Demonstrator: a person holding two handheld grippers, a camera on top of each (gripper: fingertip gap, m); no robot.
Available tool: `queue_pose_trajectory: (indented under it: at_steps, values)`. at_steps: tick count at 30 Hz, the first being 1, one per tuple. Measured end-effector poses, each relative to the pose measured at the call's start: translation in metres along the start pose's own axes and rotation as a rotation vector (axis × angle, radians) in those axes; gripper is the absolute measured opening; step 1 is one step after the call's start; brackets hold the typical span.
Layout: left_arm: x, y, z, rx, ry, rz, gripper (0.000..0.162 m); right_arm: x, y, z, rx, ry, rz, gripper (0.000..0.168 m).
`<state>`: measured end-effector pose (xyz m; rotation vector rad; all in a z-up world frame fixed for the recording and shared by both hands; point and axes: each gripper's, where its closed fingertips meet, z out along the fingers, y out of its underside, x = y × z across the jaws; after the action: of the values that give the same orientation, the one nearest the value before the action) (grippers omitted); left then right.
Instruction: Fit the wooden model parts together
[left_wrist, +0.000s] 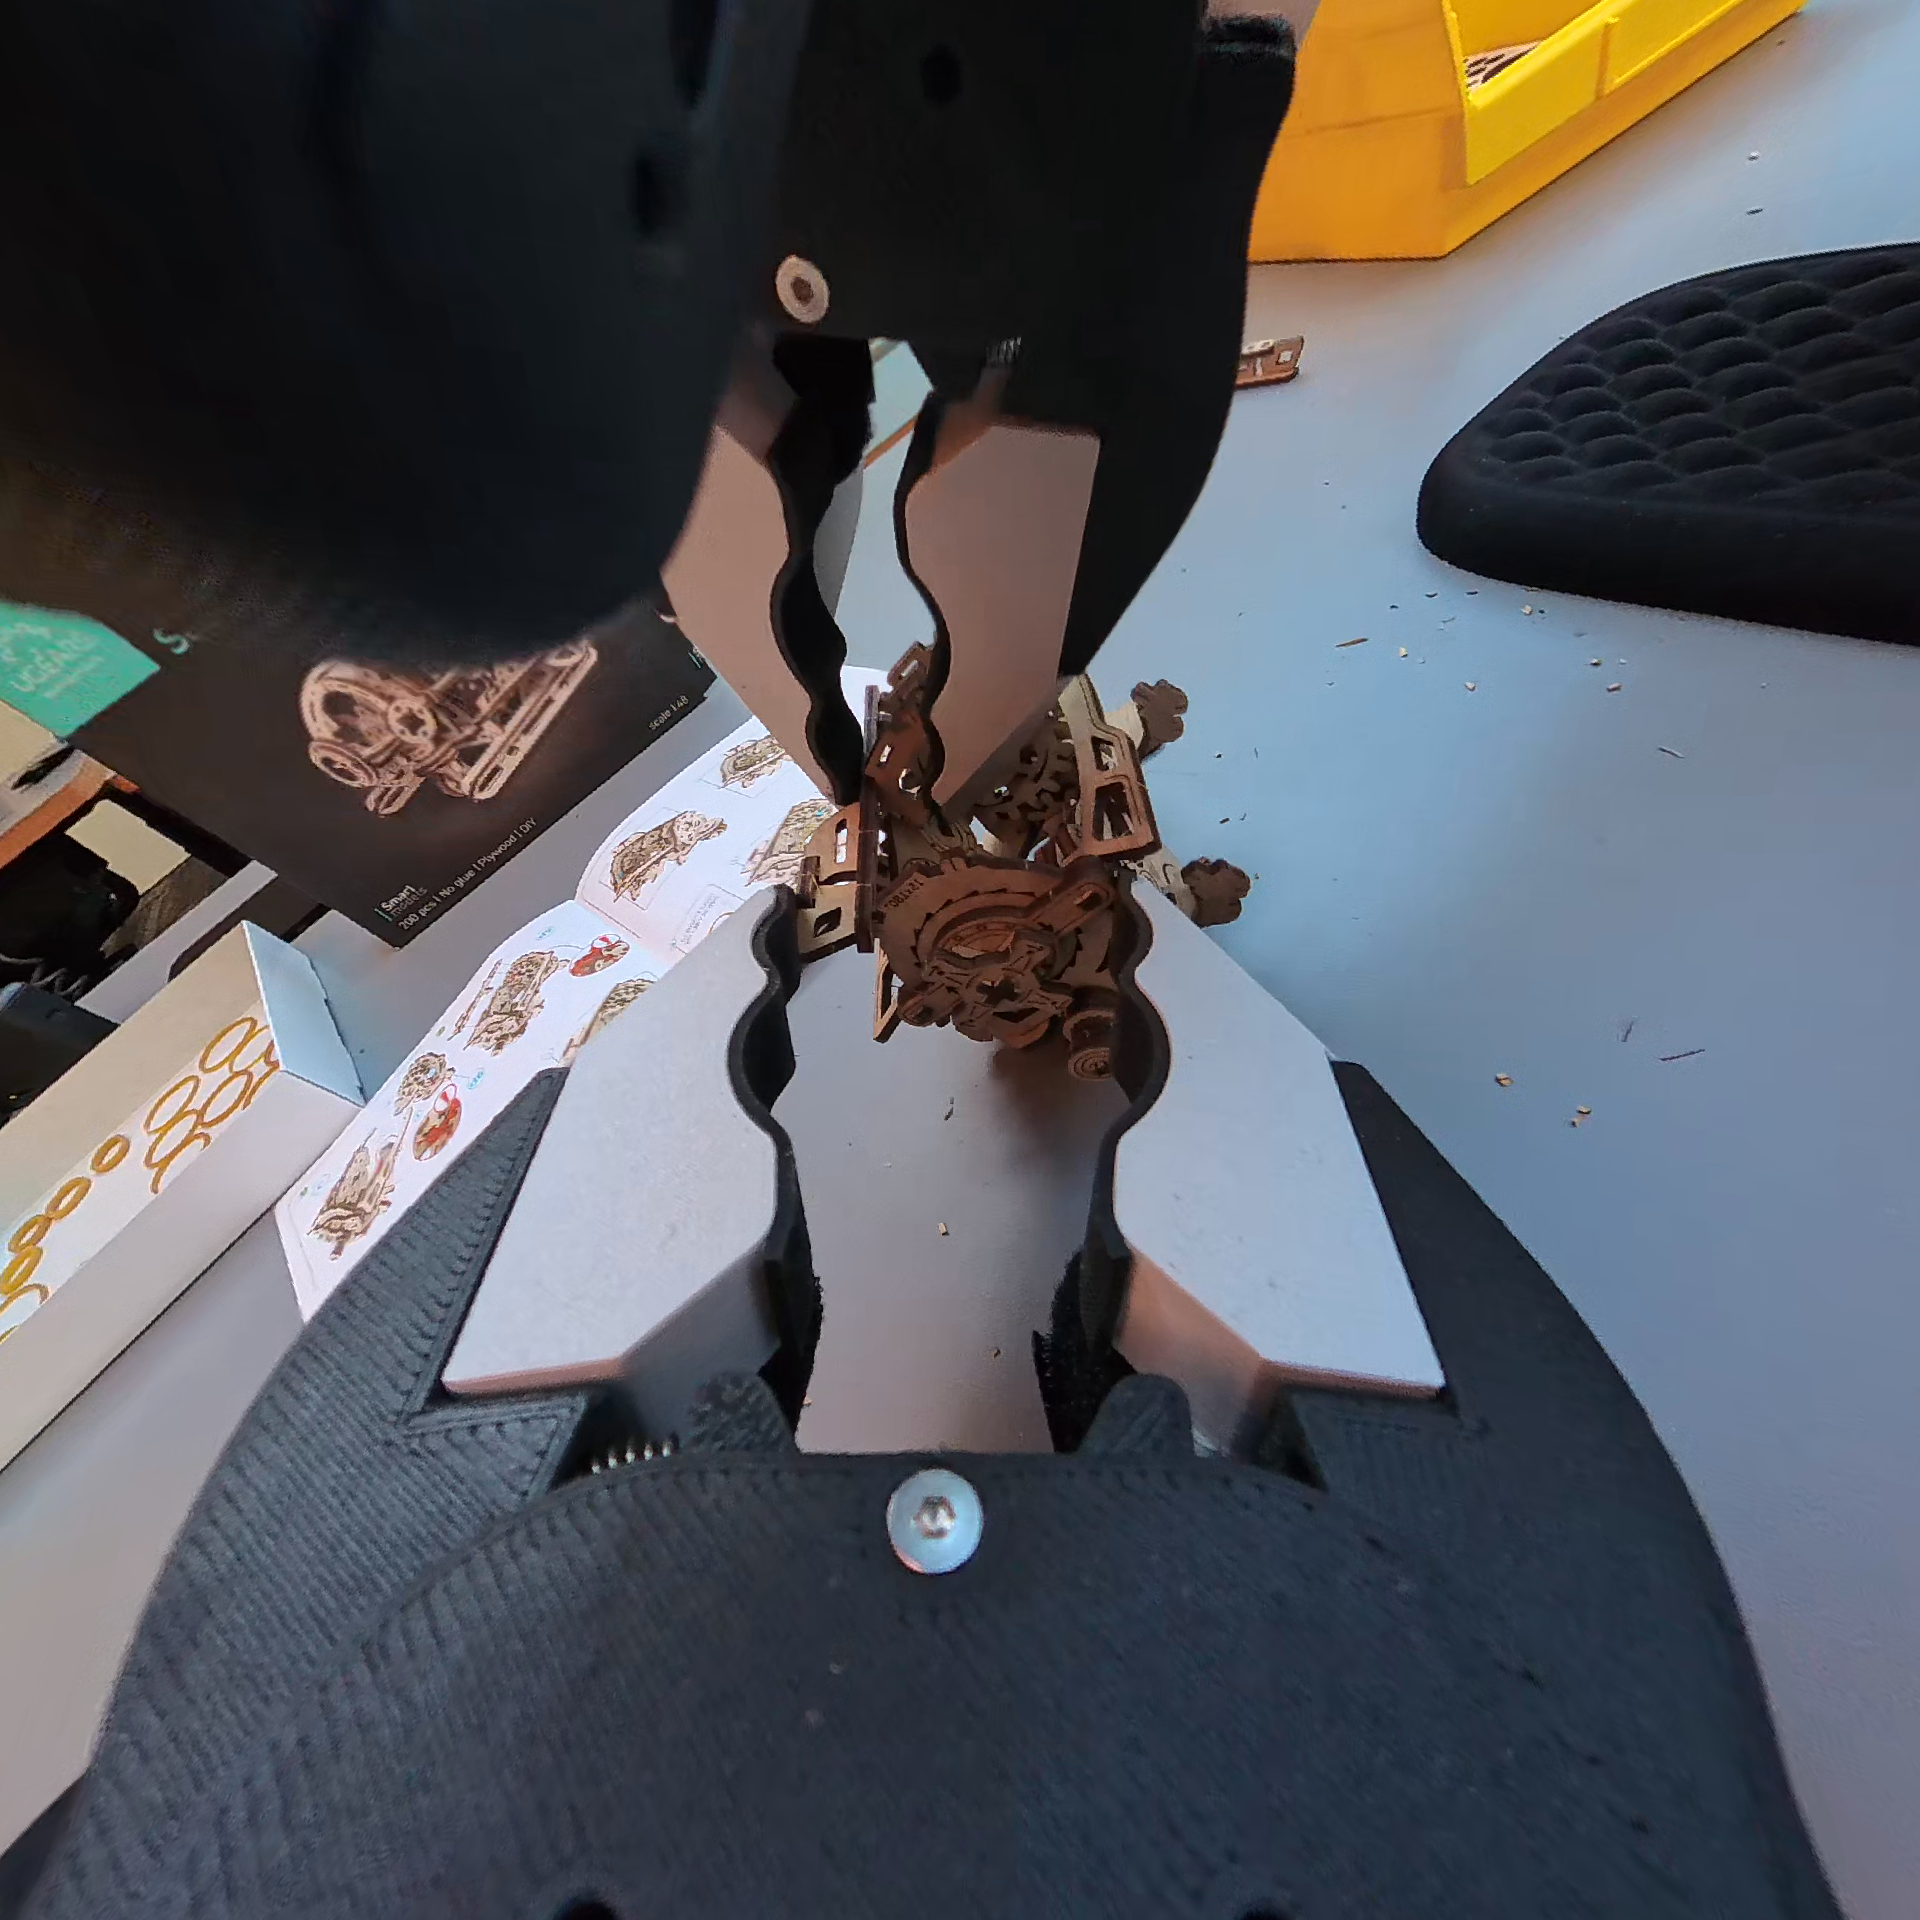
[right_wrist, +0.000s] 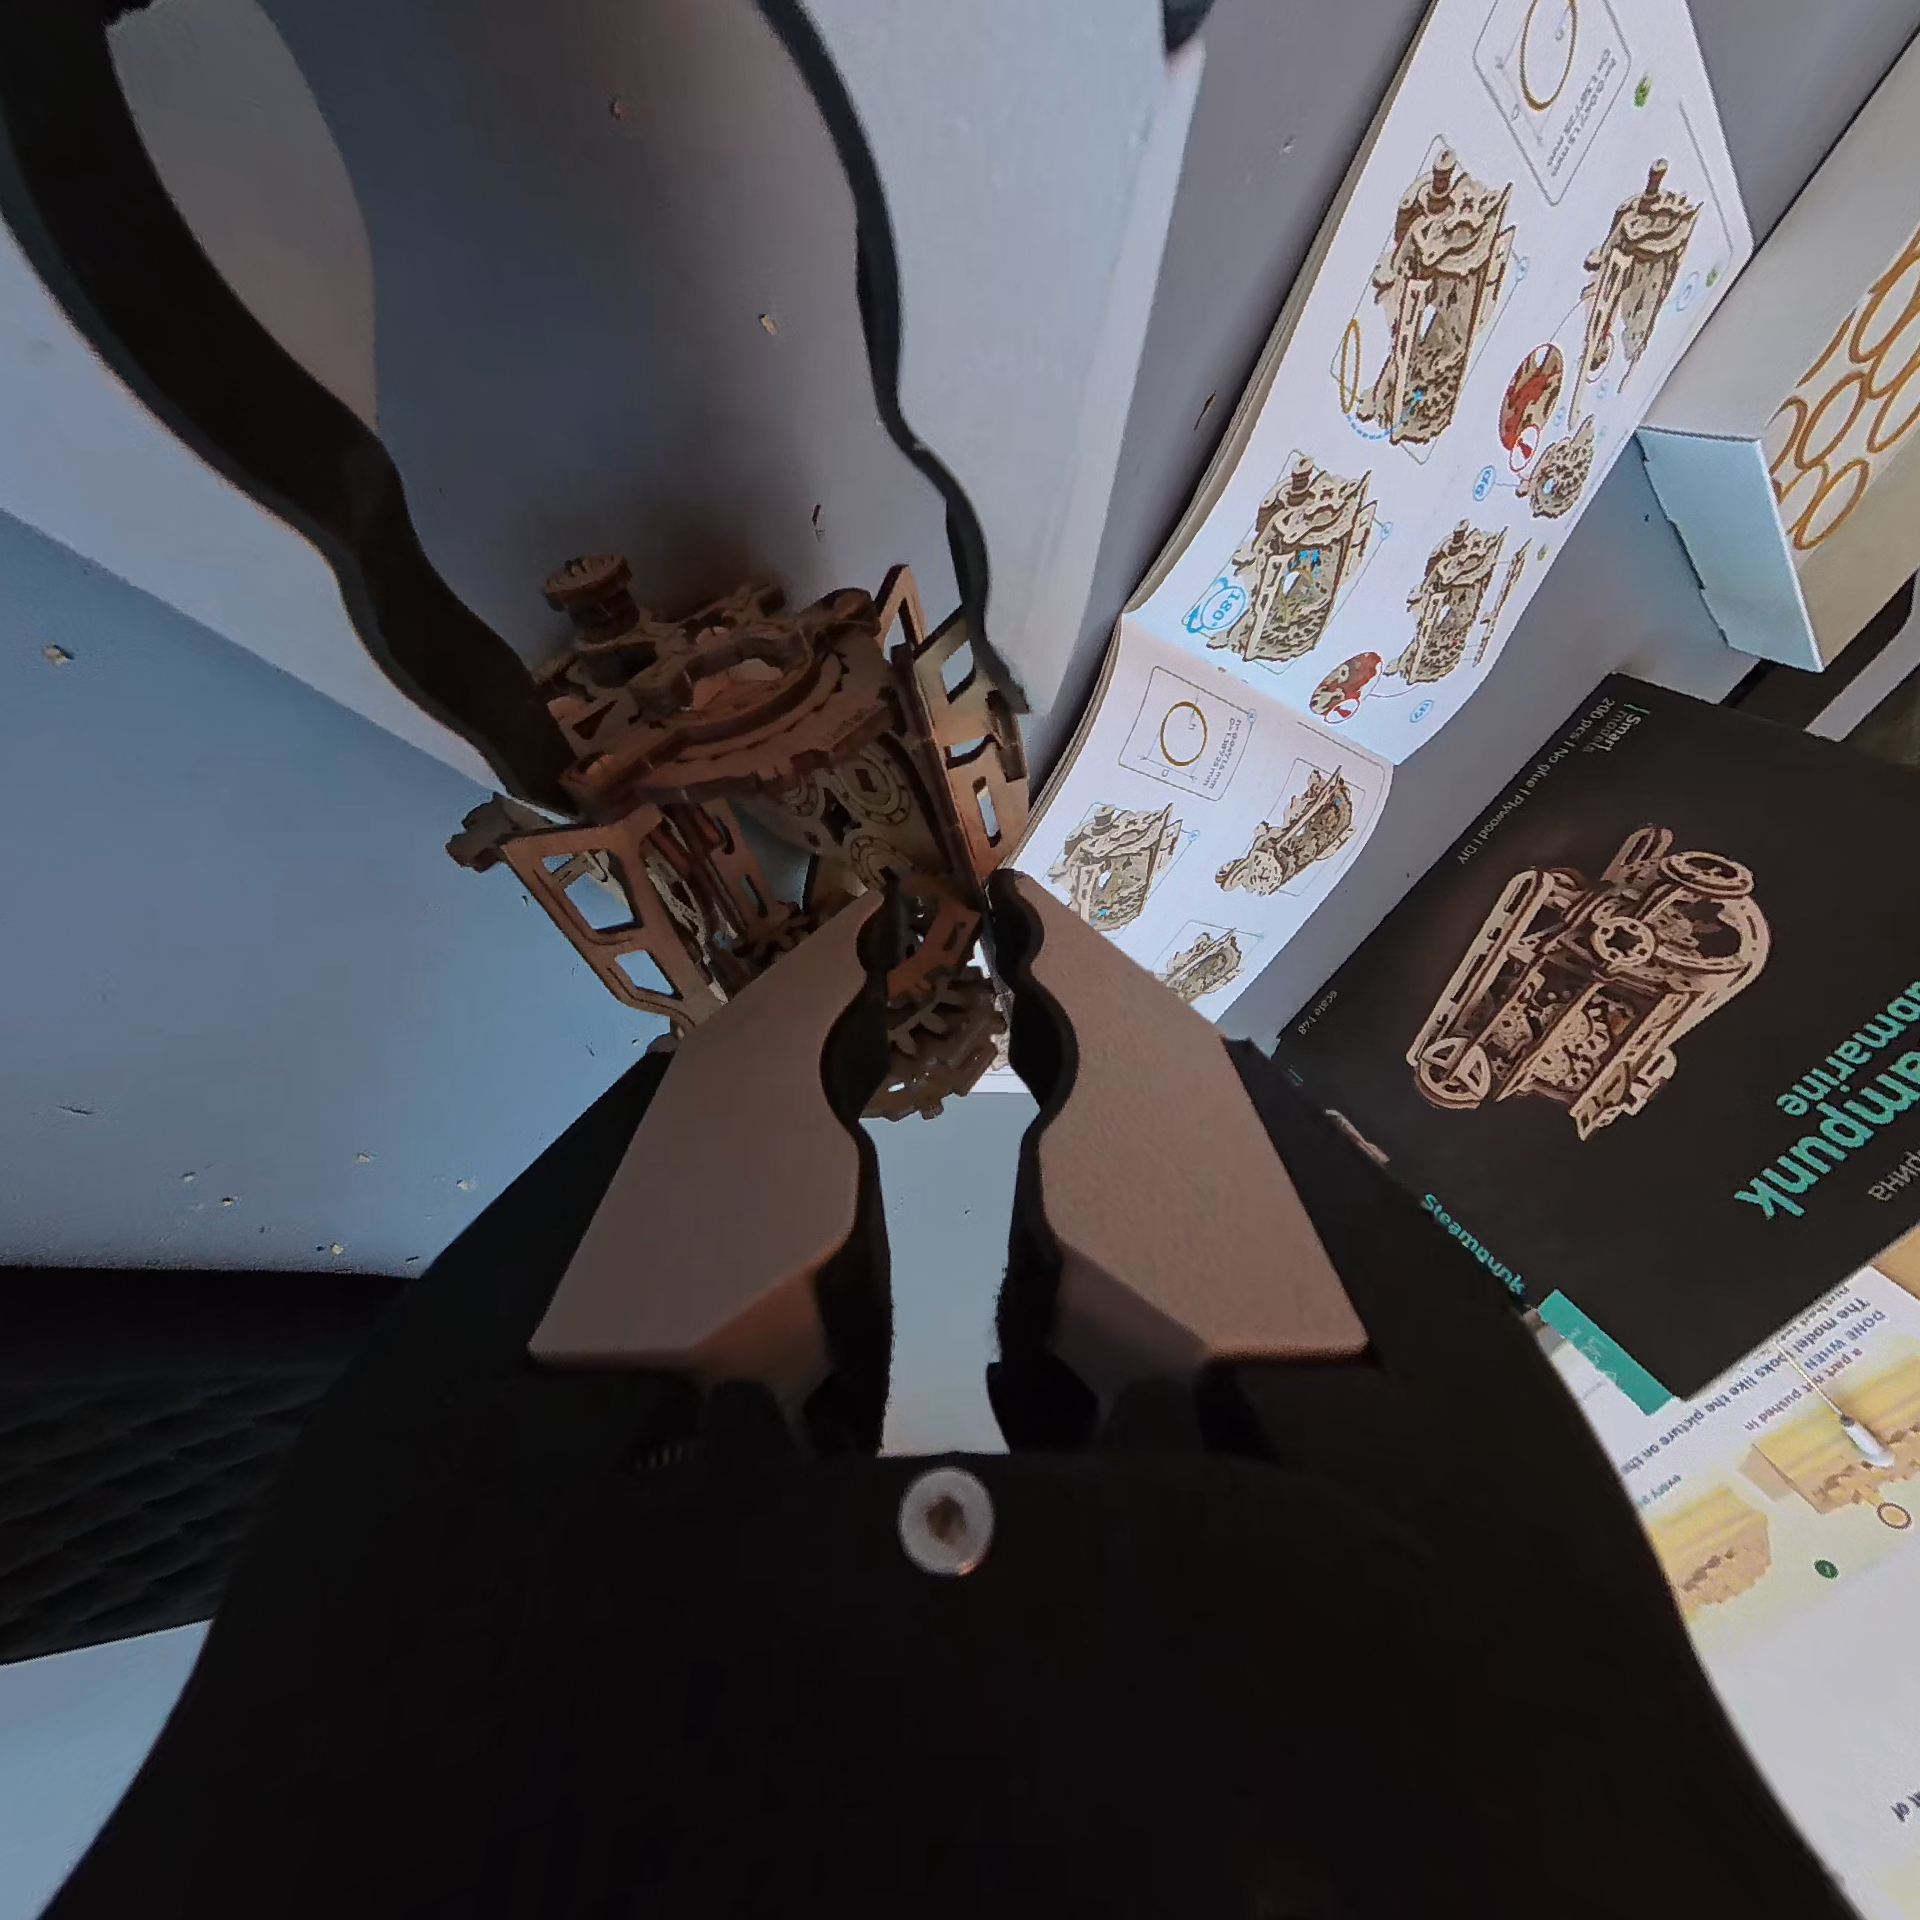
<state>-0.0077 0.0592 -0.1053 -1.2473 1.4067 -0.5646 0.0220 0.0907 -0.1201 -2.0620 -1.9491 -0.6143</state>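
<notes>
A brown wooden model (left_wrist: 997, 935) with gears and open side panels rests on the grey table (left_wrist: 1507, 1195). My left gripper (left_wrist: 956, 925) is shut on it, one finger on each side. My right gripper (left_wrist: 894, 790) comes down from above and is shut on a small wooden part (left_wrist: 899, 743) at the model's upper left side. In the right wrist view my right gripper (right_wrist: 935, 899) pinches that part (right_wrist: 930, 935) against the model (right_wrist: 727, 748). The left gripper's fingers (right_wrist: 447, 613) flank the model from the far side.
An open instruction booklet (left_wrist: 582, 977) and a black box with a model picture (left_wrist: 436, 748) lie to the left, beside a white box with gold rings (left_wrist: 135, 1143). Yellow bins (left_wrist: 1455, 125), a black honeycomb pad (left_wrist: 1714, 436) and a loose wooden piece (left_wrist: 1268, 362) are at the right. One gripper's finger ends stand about 5 cm off the other's.
</notes>
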Motion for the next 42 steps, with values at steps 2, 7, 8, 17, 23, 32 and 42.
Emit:
queue_pose_trajectory:
  at_steps: [2,7,8,17,23,32,42]
  values:
    - [-0.002,0.002,-0.001,-0.008,-0.01,0.018,0.059,0.003,-0.002,-0.002,0.035,0.014,-0.007,0.018]
    - [-0.003,0.005,-0.002,0.0,-0.001,0.002,0.059,0.007,0.0,-0.017,0.126,0.019,0.017,0.029]
    - [-0.004,0.005,-0.002,0.001,0.002,-0.003,0.06,0.008,0.001,-0.021,0.154,0.024,0.028,0.031]
    - [-0.002,0.004,-0.003,0.016,0.009,0.04,0.059,0.01,0.009,-0.045,0.536,-0.01,0.146,0.036]
    - [-0.002,0.004,-0.005,0.02,0.025,0.086,0.059,0.002,0.015,-0.049,0.763,-0.027,0.13,0.039]
    - [-0.005,0.008,-0.014,0.076,0.1,0.134,0.059,-0.004,0.022,-0.036,0.909,-0.035,0.062,0.039]
    - [-0.007,0.011,-0.022,0.123,0.153,0.133,0.059,0.009,0.008,-0.041,1.217,-0.516,0.558,0.043]
